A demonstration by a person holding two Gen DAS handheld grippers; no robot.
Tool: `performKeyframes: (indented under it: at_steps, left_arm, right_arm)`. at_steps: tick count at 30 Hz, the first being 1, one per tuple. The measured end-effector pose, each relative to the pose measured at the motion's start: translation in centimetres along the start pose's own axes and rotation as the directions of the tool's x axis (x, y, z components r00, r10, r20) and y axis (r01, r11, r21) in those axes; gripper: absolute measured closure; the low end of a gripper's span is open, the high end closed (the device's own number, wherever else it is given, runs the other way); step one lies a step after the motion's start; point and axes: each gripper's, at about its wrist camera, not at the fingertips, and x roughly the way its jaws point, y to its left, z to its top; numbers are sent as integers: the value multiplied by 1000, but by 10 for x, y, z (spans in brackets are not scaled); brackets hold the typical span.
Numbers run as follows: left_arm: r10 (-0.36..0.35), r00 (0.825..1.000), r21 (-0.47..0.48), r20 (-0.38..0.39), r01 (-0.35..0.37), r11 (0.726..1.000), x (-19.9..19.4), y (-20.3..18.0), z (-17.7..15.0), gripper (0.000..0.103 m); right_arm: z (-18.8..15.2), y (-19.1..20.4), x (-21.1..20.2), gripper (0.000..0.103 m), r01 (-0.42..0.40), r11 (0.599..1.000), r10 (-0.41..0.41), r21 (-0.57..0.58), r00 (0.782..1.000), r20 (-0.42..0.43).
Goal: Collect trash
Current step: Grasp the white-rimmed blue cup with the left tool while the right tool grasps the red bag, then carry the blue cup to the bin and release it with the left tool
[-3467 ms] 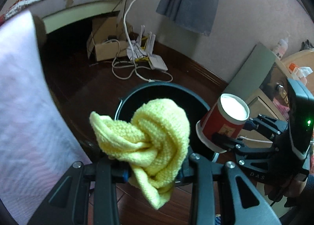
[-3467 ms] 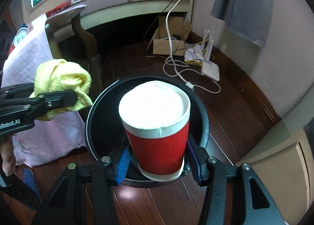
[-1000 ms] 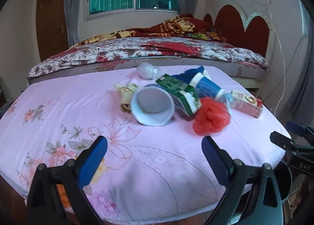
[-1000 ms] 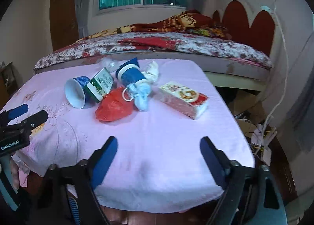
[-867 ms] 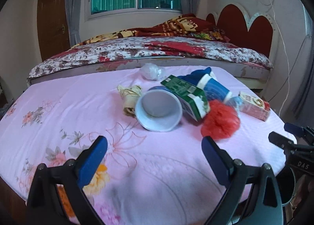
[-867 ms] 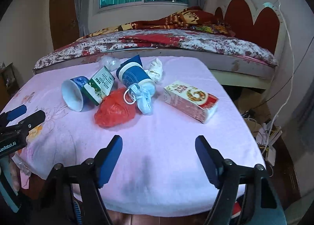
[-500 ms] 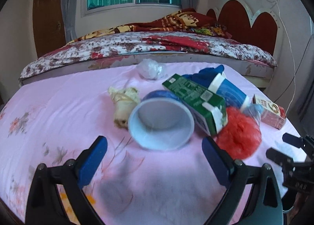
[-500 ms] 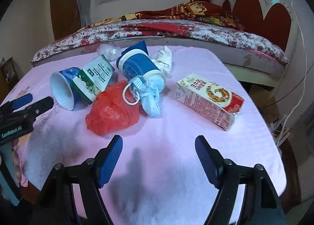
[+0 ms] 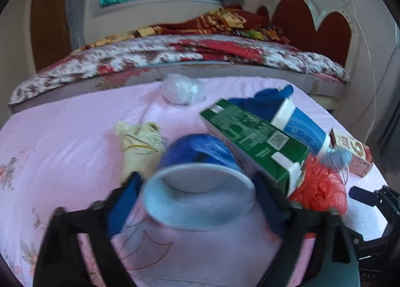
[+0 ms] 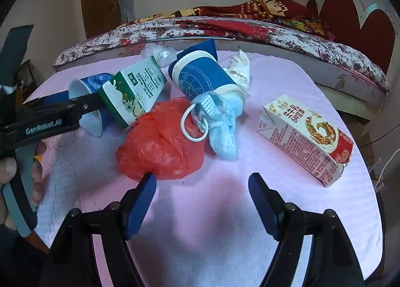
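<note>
The left gripper point(image 9: 197, 202) has just been closing its fingers point(image 9: 122, 199) around the tipped blue paper cup point(image 9: 200, 174), not visibly pinching it; the right gripper point(image 10: 201, 202) gapes before the crumpled red plastic bag point(image 10: 160, 144). All visible trash remains on the pink tabletop point(image 10: 225, 212). Only the right view shows the face mask point(image 10: 220, 122) clearly.

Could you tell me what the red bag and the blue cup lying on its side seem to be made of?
Red bag: apparently thin plastic film, glossy, crumpled and faintly translucent. Blue cup: probably coated paper, with a matte pale inside and a thin rolled rim, though blur leaves this uncertain.
</note>
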Motion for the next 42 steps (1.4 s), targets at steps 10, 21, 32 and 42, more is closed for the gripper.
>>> performKeyframes:
  at_steps: [10,21,32,42]
  left_arm:
    - [19,999,-24,43,-18,1000,-41,8,-22,21]
    - [40,999,-16,32,-39,999,-46,8,-24,21]
    - [38,998,-9,59,-37,999,-75,5,-32,21]
    - [-20,997,29,80,17,999,-106,-28,-48,22]
  right_arm:
    - [7,22,0,25,-78,997,78,3,997,13]
    - [36,40,20,52,-134,988,134,70,991,3]
    - [17,38,-21,87,-143,988,140,58,989,50]
    - [-24,22,-78,88,-72,997,69,32,993,91]
